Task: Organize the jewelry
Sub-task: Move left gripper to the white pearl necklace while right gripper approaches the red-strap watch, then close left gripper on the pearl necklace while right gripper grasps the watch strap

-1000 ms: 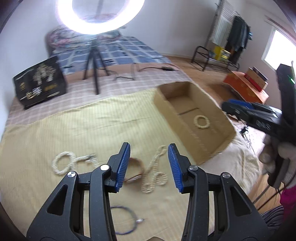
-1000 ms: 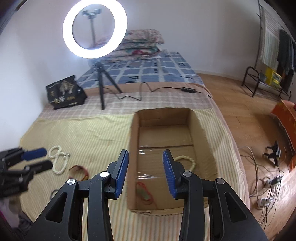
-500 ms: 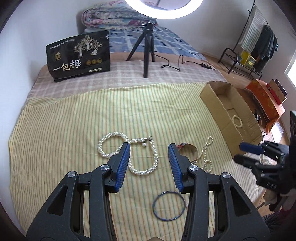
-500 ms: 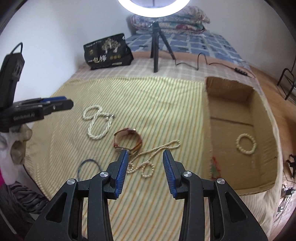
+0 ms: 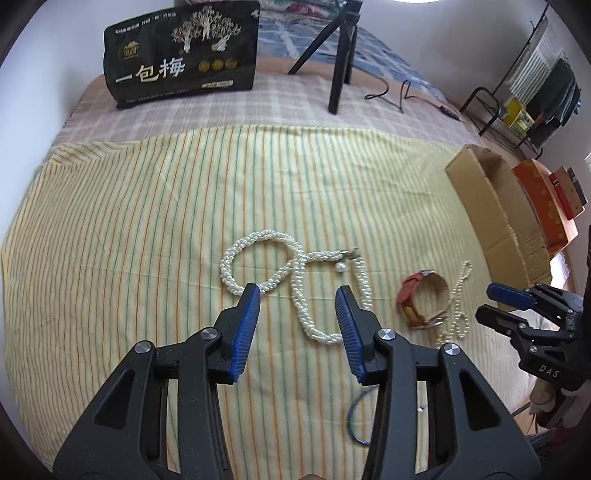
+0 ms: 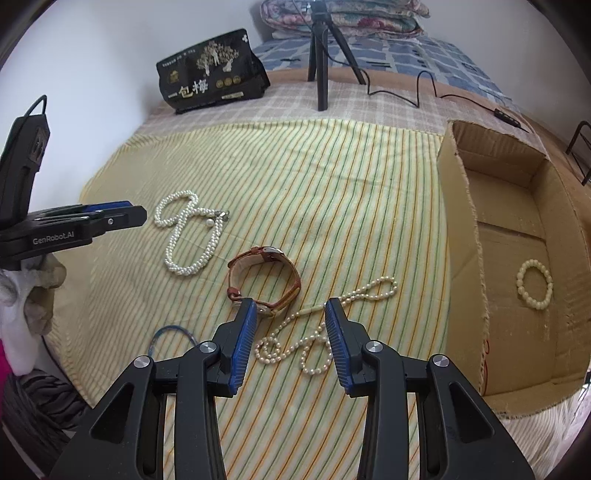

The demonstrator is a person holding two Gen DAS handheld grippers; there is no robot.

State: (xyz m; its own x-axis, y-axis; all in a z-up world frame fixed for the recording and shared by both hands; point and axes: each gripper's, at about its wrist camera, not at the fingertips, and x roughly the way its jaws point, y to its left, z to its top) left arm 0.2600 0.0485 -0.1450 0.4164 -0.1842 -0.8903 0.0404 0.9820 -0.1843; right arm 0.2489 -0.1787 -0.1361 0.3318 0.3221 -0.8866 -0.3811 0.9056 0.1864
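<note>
Both grippers are part-open and empty: left gripper (image 5: 297,295) over the thick pearl necklace (image 5: 295,284), right gripper (image 6: 290,308) over the thin bead strand (image 6: 317,317). Risk: the strand snags the watch (image 6: 264,278) touching it and drags it toward the cardboard box (image 6: 461,236).

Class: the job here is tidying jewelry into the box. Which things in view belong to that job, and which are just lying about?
Belongs to the job:
thick pearl necklace
thin pearl strand
watch
blue ring
pearl bracelet, already in the box
cardboard box

Just lying about:
black bag
tripod
cable
folded quilts
</note>
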